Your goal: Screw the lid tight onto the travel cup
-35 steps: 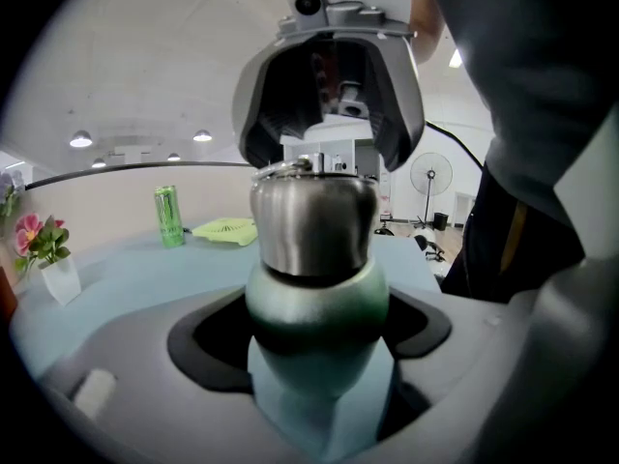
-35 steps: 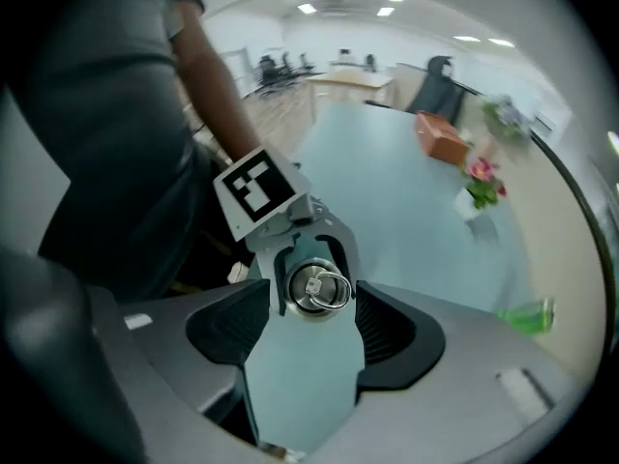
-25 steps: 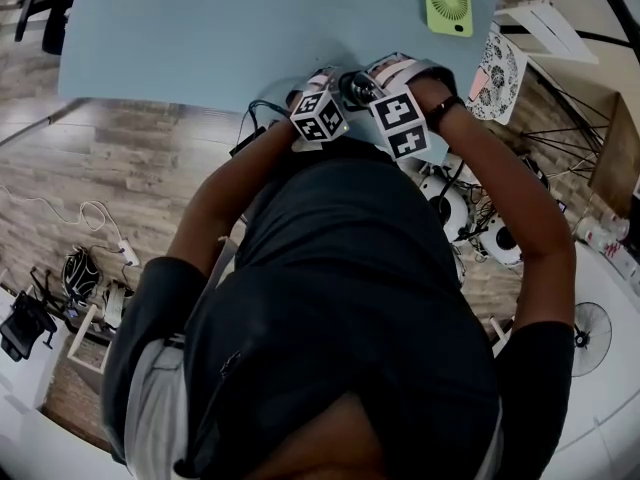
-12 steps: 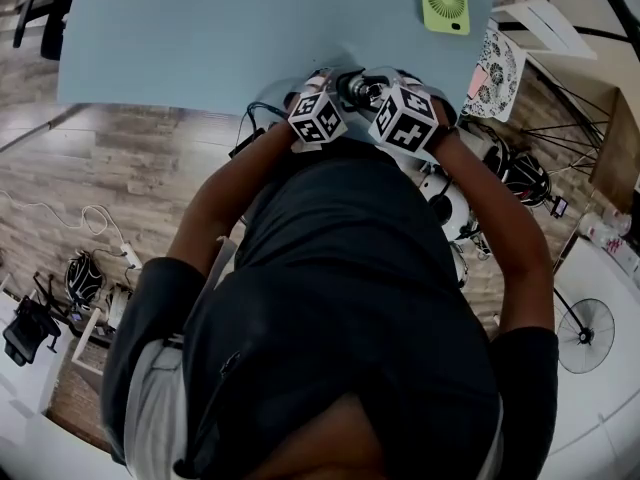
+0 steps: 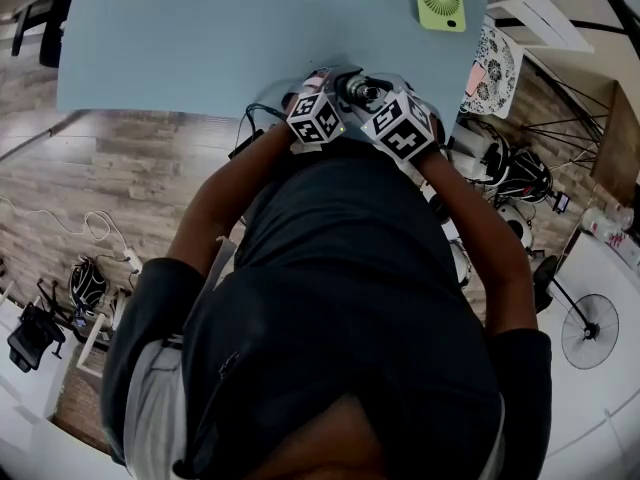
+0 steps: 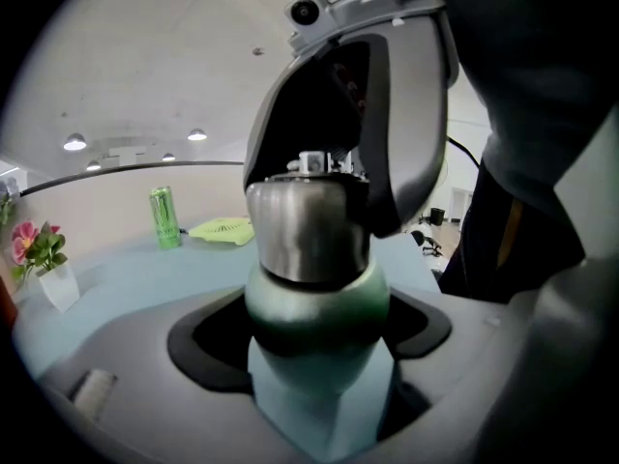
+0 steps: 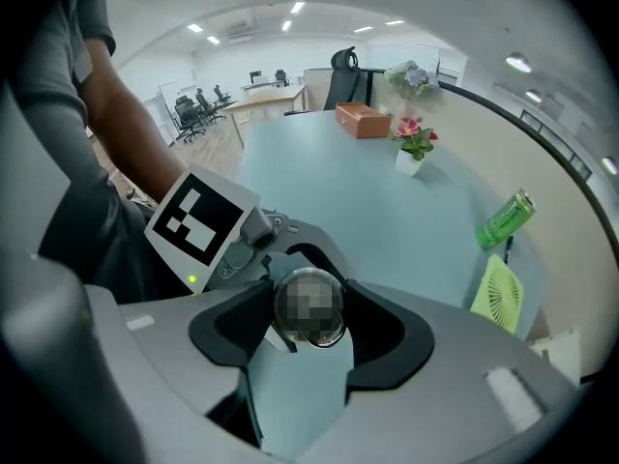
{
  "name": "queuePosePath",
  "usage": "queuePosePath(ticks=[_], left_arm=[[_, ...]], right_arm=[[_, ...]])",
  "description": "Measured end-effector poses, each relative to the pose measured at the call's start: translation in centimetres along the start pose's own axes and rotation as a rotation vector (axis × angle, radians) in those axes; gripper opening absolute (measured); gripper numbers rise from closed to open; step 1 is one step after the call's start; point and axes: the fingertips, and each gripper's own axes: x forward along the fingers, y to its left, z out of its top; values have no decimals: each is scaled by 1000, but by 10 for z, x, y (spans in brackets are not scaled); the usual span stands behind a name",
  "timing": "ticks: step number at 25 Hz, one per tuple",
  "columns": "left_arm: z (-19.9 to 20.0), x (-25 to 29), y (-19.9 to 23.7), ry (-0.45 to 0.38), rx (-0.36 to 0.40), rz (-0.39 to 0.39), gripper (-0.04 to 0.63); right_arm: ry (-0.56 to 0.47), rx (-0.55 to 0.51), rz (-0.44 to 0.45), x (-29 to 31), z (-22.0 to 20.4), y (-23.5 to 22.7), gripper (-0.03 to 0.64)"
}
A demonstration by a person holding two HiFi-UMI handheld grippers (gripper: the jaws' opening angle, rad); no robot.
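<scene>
Currently the right gripper (image 7: 311, 322) has its jaws pressed from above on the round shiny steel lid (image 7: 311, 338). Under it, the left gripper (image 6: 314, 351) is clamped around the dull green body of the travel cup (image 6: 314, 303), at the near edge of the pale blue table (image 5: 200, 38), at 12 o'clock from the person. I judge the risk is slipping: the smooth steel may turn inside the pads, or the lid may sit crooked and jam the thread. A flat green fan (image 5: 439, 1) lies at 1 o'clock, well apart.
</scene>
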Motion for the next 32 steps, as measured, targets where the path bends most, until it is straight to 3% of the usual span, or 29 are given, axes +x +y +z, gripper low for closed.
queuePosePath(ticks=[10, 20, 27, 32], left_arm=[[1, 2, -1, 15, 6, -14, 428], [-8, -26, 5, 87, 99, 6, 428], [-8, -76, 28, 96, 124, 69, 426], [-3, -137, 53, 63, 77, 175, 426]], right_arm=[[-18, -25, 19, -1, -2, -1, 235], [-44, -54, 13, -4, 0, -3, 235], [-71, -49, -21, -12, 4, -7, 235], [-150, 8, -75, -31, 18, -7, 235]])
